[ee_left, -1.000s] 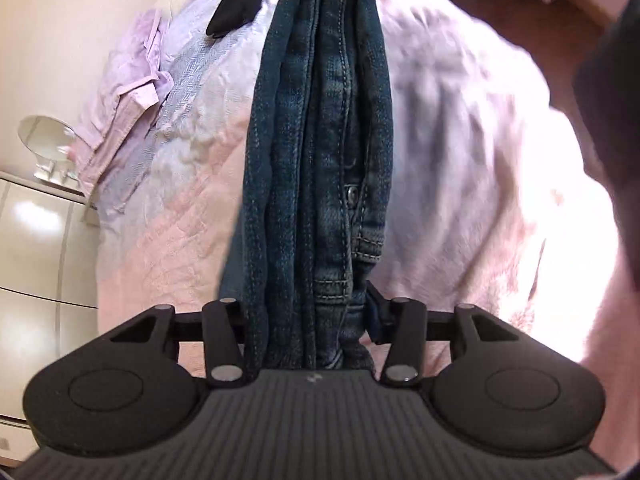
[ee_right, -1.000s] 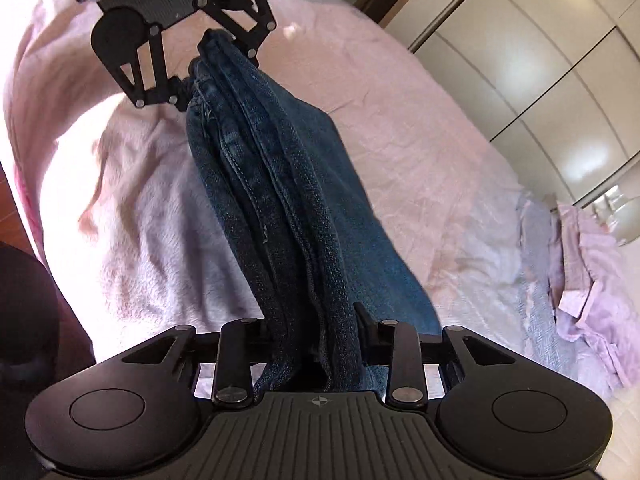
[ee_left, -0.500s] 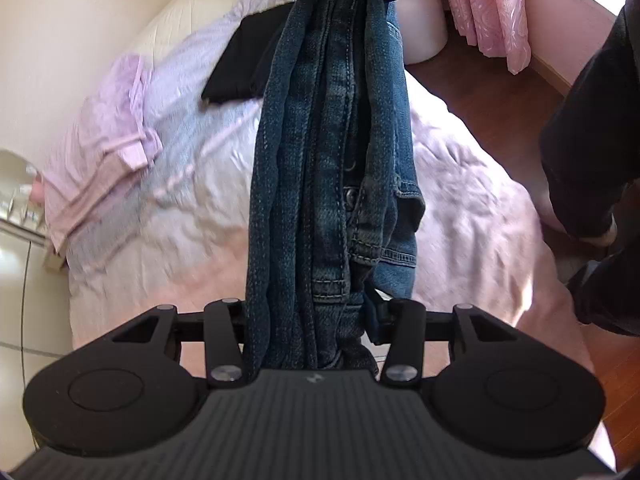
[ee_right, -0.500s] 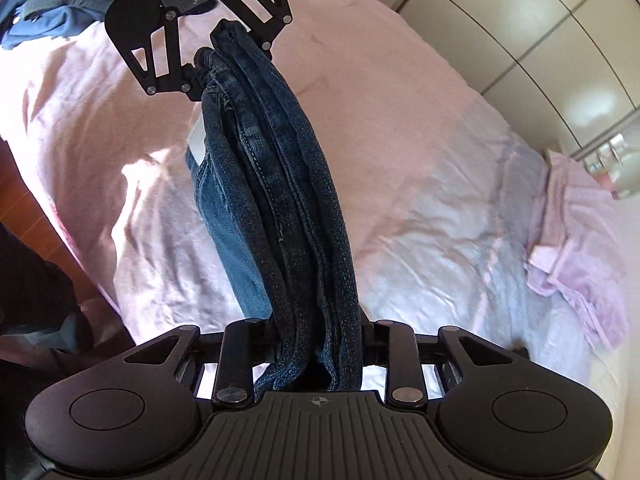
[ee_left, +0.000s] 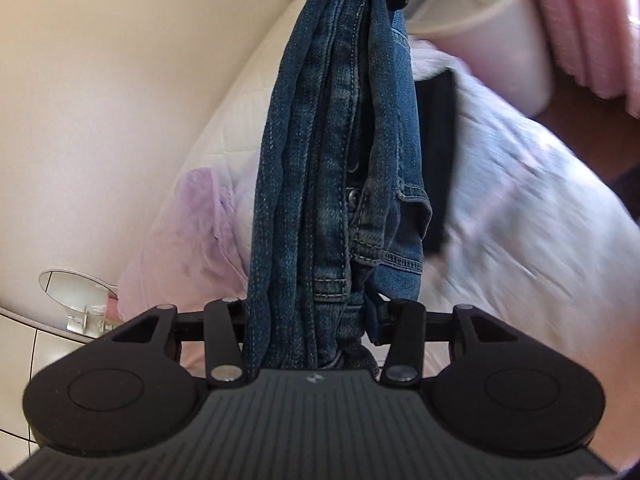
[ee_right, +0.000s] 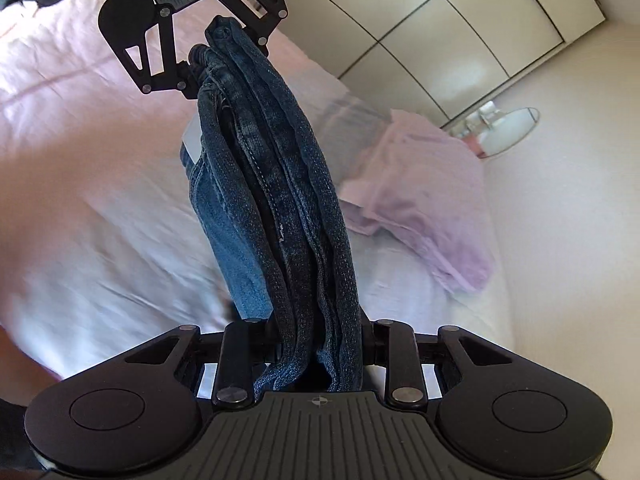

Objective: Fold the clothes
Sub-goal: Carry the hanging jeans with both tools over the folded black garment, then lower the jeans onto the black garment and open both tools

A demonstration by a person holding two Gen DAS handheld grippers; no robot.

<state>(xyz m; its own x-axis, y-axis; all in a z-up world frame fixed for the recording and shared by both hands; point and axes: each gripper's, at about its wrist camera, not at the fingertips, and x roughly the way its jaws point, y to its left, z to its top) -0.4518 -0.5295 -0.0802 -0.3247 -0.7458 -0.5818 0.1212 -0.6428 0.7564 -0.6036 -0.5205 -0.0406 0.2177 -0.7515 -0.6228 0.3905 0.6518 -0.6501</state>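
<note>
A: What is shown, taken from the largest element down?

B: The bed (ee_right: 100,208), covered in pale pink, fills the ground beneath everything. A wardrobe (ee_right: 460,32) is seen at the far right of the right wrist view, and a white tub (ee_left: 500,52) at the far right of the left wrist view. A lilac garment (ee_right: 420,184) is heaped on the bed's right side; a black garment (ee_left: 438,152) is laid flat behind the denim.

A: Where are the jeans placed?

B: The jeans (ee_left: 320,184) are suspended clear above the bed, bunched lengthwise into a thick rope and strung between the two tools. The waistband end, marked by a button, is gathered at the left tool (ee_left: 310,316); the other end is gathered at the right tool (ee_right: 316,332).

A: How are the tools set?

B: Each is closed partway, its jaws pressed against the wad of denim, so that a narrow gap is filled entirely by cloth.

A: Why is the garment held this way?

B: A grip at both ends is judged to keep the folded bundle level and intact while it is carried, presumably toward the clothes already laid on the bed.
</note>
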